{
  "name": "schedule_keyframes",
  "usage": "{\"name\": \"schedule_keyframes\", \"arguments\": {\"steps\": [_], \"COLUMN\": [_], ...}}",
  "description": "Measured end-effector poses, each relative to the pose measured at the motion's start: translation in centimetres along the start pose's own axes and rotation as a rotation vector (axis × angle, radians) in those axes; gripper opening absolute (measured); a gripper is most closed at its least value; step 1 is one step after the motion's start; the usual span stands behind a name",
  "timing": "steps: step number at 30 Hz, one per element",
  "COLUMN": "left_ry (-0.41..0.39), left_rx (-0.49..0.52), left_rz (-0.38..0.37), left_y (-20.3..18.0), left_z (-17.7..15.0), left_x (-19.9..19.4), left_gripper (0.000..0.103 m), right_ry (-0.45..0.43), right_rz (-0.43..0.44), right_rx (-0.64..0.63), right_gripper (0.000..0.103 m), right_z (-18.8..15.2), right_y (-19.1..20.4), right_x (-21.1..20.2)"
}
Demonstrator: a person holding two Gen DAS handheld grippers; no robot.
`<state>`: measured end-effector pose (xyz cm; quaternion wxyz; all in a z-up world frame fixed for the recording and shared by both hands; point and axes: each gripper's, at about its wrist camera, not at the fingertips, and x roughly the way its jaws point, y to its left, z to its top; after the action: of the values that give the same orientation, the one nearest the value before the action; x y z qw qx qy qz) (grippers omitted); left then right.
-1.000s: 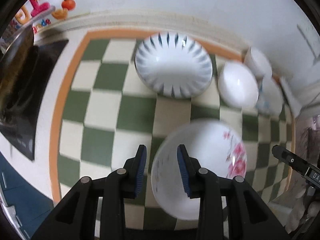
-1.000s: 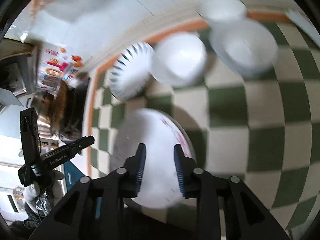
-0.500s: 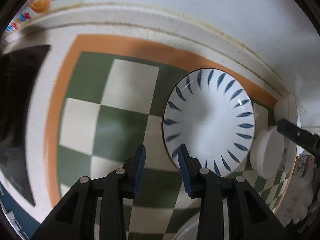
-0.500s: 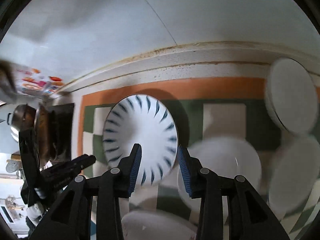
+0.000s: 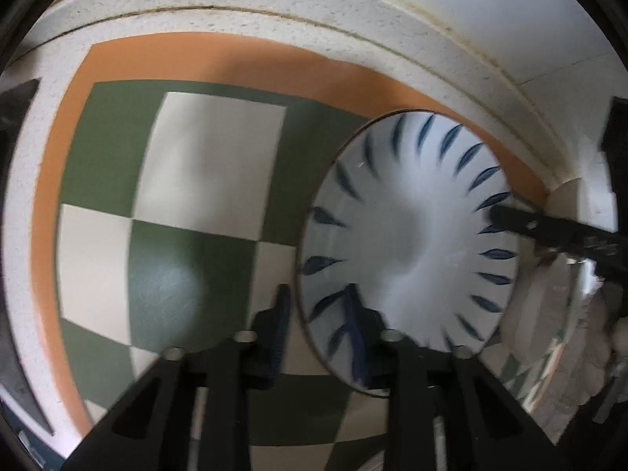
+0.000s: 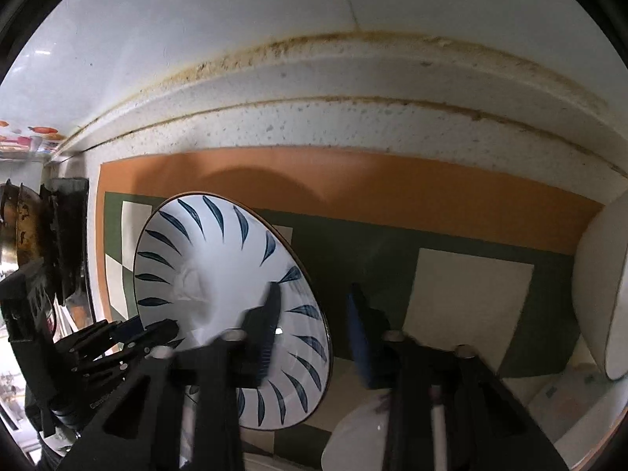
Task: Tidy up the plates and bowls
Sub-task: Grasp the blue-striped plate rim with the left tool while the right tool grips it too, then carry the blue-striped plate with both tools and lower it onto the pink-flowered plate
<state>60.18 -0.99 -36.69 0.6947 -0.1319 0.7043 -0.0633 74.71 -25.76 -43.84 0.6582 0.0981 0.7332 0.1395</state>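
A white deep plate with blue petal strokes rests on the green-and-cream checked mat. My left gripper points down over the plate's left rim. Its jaws are closing, one finger outside the rim and one over the inside, and a sliver of gap still shows. My right gripper straddles the opposite rim the same way. Its jaws are closing too, and the outer pad stands just off the edge. Each gripper shows in the other's view: the right gripper and the left gripper.
A white bowl stands at the mat's right end and another lies near the front. A dark hob with a pan sits to the left. The speckled counter ledge and the wall run close behind the plate.
Both grippers left the flowered plate, moved to the blue-petal plate and sank onto its opposite rims. Both pairs of jaws have narrowed a little.
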Motion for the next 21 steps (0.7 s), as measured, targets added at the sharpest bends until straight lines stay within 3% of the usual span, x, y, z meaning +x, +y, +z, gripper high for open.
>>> {"name": "schedule_keyframes", "arguments": {"steps": [10, 13, 21], "left_ry": [-0.018, -0.020, -0.066], "left_rx": [0.020, 0.021, 0.053], "left_rz": [0.016, 0.015, 0.041], "left_y": [-0.8, -0.6, -1.4], "left_z": [-1.3, 0.6, -0.4], "left_x": [-1.3, -1.7, -5.7], "left_gripper": [0.019, 0.020, 0.019], "right_ry": [-0.024, -0.038, -0.065], "right_rz": [0.005, 0.014, 0.032], "right_rx": [-0.022, -0.033, -0.072], "right_gripper": [0.016, 0.016, 0.016], "right_z": [-0.8, -1.1, -3.8], "right_y": [0.3, 1.1, 2.9], "right_x": [-1.1, -2.1, -6.0]}}
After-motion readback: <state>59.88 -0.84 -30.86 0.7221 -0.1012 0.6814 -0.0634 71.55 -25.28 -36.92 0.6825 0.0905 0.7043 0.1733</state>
